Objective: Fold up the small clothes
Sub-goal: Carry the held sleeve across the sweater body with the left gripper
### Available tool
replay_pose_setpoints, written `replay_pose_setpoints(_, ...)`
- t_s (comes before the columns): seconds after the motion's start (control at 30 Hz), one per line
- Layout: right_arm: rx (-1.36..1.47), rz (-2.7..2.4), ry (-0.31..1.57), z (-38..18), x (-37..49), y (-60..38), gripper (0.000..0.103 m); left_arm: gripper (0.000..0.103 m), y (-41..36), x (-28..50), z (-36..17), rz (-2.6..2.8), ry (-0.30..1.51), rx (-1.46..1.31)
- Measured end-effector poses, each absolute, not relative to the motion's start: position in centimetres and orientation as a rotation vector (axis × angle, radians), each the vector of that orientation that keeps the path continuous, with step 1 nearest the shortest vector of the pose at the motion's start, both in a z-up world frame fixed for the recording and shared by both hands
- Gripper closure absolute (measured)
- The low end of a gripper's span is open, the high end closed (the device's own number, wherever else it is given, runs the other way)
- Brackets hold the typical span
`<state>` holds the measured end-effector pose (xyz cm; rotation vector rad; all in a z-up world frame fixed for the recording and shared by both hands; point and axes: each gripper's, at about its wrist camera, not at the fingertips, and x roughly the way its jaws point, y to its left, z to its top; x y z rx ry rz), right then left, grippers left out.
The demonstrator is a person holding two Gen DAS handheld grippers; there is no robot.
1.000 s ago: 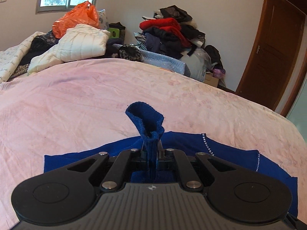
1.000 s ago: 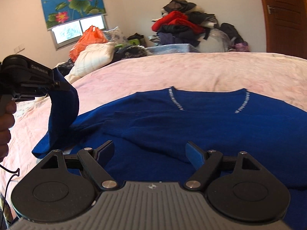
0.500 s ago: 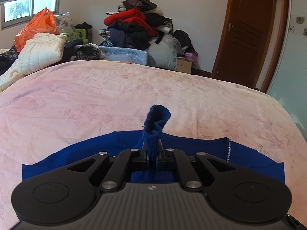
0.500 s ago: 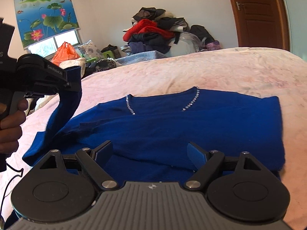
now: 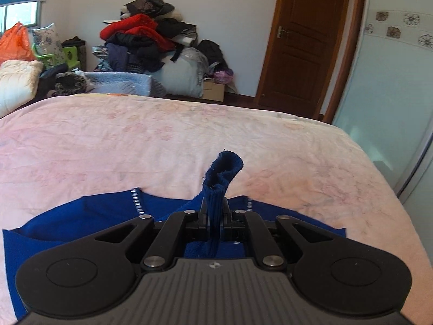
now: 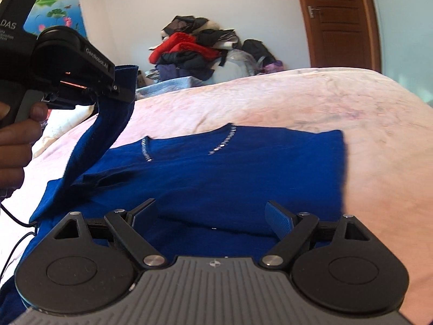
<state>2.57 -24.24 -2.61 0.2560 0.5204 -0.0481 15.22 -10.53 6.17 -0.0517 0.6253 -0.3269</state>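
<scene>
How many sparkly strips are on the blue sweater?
2. One strip runs down the left side of the sweater's neckline, the other down its right side. Fabric under the lifted sleeve may hide more.

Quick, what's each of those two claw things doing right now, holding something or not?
Left gripper: closed on the blue sweater's sleeve, lifted off the bed.
Right gripper: open, holding nothing, just above the blue sweater.

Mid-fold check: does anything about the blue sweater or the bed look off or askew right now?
Nothing is damaged. The blue sweater lies flat on the pink bedspread except for its sleeve, which the left gripper holds pinched and raised. The right gripper hangs open above the body. Small wrinkles sit near the raised sleeve.
</scene>
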Motion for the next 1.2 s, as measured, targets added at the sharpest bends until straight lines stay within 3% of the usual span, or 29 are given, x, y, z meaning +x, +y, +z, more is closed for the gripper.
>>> replay_pose_setpoints(0.47, 0.277, -0.125, 0.516, -3.2, 0.5, -27.1, 0.014, 0.097, -18.2, 14.4, 3.8, -0.539, 0.691, 0.049)
replay_pose_setpoints(1.2, 0.276, -0.185, 0.539, -4.4, -1.0, -28.8, 0.013, 0.095, -20.9, 14.3, -0.6, -0.573, 0.823, 0.147)
